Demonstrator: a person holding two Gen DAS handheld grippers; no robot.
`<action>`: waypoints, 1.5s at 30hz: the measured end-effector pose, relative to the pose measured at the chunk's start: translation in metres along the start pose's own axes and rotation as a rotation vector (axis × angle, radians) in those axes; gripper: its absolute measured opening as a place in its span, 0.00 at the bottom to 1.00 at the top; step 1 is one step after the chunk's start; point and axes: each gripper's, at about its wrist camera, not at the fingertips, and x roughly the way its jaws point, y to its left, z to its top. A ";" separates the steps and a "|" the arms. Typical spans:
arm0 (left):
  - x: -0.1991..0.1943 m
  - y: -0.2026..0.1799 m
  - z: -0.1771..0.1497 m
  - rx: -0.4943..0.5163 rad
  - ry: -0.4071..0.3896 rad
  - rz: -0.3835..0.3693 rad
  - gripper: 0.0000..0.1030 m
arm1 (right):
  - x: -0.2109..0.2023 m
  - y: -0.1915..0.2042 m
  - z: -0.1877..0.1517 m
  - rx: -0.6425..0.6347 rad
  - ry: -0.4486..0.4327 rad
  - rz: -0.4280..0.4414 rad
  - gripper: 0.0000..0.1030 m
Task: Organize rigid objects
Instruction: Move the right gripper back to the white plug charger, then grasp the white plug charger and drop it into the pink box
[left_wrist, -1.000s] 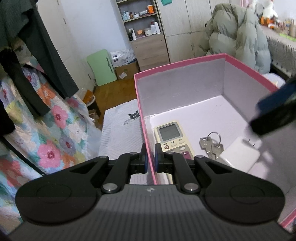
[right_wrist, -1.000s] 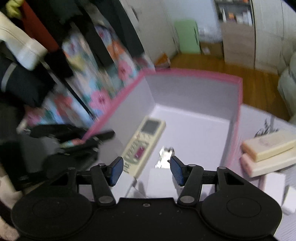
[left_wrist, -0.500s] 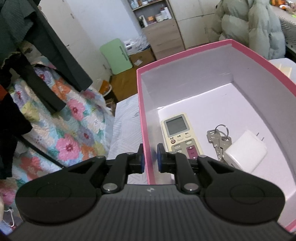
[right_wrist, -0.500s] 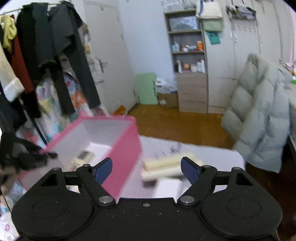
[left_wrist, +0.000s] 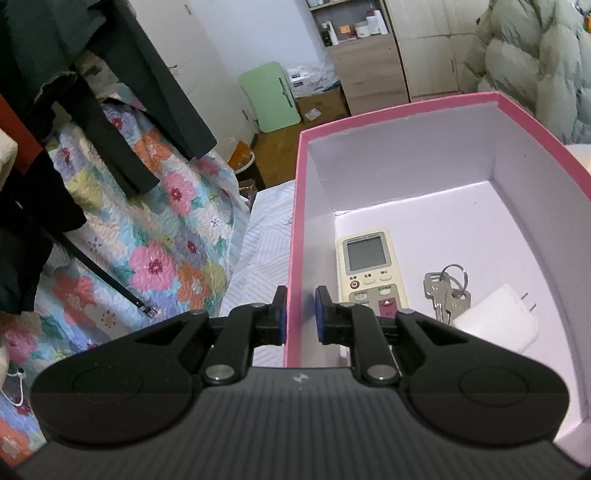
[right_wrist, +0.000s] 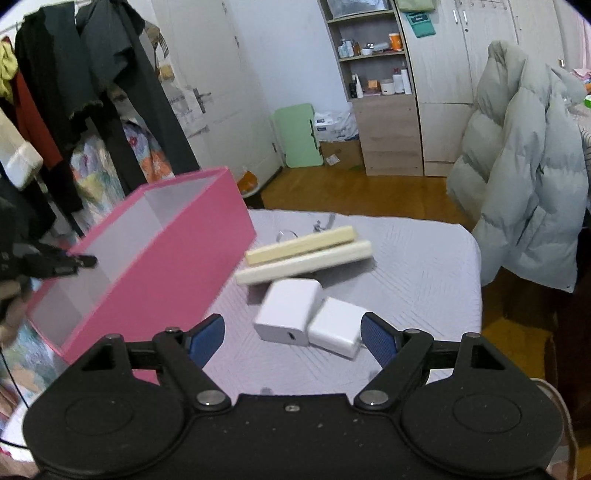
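Left gripper (left_wrist: 300, 314): jaws straddle the near left wall of the pink box (left_wrist: 295, 236), one blue pad outside, one inside. The outer pad touches the wall; a small gap shows at the inner pad. Jaws nearly together, no firm clamp visible.
Right gripper (right_wrist: 293, 338): jaws wide apart, nothing between the pads; it hovers above the two white chargers (right_wrist: 290, 312).
Pink box: open-topped, standing on a grey striped bed cover (right_wrist: 417, 266), at the left of the right wrist view.
Box contents: cream remote control (left_wrist: 369, 273) along the left wall; bunch of keys (left_wrist: 445, 291) just right of it; white plug adapter (left_wrist: 496, 323) touching the keys, near right.
Items outside the box: two chargers side by side, touching, just right of the box; two cream rectangular bars (right_wrist: 306, 254) stacked beyond them, slightly blurred.
Background: padded grey coat (right_wrist: 524, 177) at far right; floral quilt (left_wrist: 155, 236) at left.
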 end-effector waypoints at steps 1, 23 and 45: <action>0.000 0.001 0.000 -0.009 -0.004 -0.003 0.14 | 0.004 0.000 -0.002 -0.021 0.006 -0.020 0.82; -0.007 0.003 -0.007 0.009 -0.078 0.011 0.12 | 0.076 -0.028 0.025 -0.491 0.259 0.171 0.60; -0.007 0.018 -0.013 -0.078 -0.110 -0.075 0.10 | -0.022 0.055 0.018 -0.144 -0.003 0.130 0.59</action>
